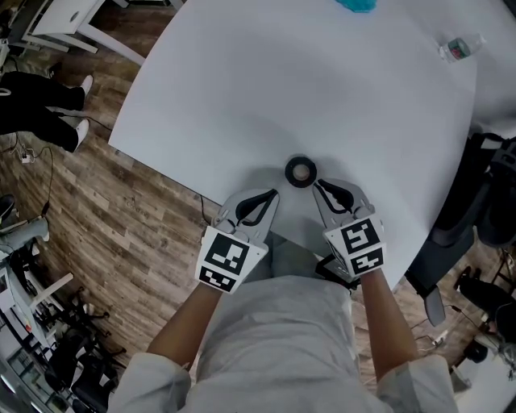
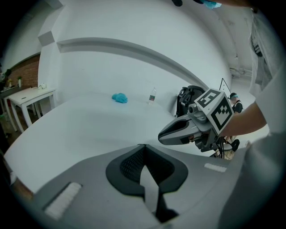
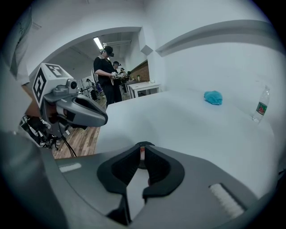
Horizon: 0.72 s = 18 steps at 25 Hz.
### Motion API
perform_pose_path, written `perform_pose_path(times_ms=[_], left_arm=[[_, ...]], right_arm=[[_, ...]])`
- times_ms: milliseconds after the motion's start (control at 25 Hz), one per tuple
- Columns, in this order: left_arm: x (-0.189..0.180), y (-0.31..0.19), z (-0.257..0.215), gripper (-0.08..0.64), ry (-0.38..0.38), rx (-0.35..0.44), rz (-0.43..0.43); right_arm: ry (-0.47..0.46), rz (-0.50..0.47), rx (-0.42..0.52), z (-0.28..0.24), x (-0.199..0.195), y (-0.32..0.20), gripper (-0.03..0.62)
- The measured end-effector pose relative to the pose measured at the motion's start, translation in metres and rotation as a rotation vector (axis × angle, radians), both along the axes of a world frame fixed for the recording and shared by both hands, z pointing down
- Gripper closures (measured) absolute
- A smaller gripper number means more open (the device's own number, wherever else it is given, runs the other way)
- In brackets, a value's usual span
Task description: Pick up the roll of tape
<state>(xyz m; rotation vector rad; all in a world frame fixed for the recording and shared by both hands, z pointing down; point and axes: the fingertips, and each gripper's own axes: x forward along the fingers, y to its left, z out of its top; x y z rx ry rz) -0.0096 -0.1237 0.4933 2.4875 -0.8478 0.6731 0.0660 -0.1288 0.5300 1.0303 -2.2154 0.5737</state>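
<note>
Left gripper [image 1: 272, 194]: jaws closed tip to tip, empty.
Right gripper [image 1: 318, 185]: jaws a slit apart and opening, nothing between them.
Roll of tape [image 1: 301, 171]: flat on the white table [image 1: 322, 89], just beyond both tips (contact unclear).
Far side: blue cloth [image 1: 355, 4], bottle [image 1: 458, 49].

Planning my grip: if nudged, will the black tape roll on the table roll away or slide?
The tape roll lies flat, hole up, so it probably won't roll; on the smooth white table it may slide instead. Small and hollow, it is likely light and stiff.
</note>
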Motion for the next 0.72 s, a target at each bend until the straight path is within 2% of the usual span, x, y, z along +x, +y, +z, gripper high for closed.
perform_pose_path(times_ms=[200,400,720], left_arm=[[-0.001,-0.002,0.005,0.540,-0.003,-0.011,-0.006],[-0.004,-0.001,0.011,0.540,-0.003,-0.022,-0.013],[-0.012,0.001,0.021,0.540,-0.015,-0.043,-0.022]], right_arm=[[0.016,-0.013,-0.009,0.008,-0.004,-0.005,0.534],[0.033,-0.023,-0.032,0.021,-0.009,-0.006,0.440],[0.066,-0.038,-0.065,0.044,-0.015,-0.012,0.329]])
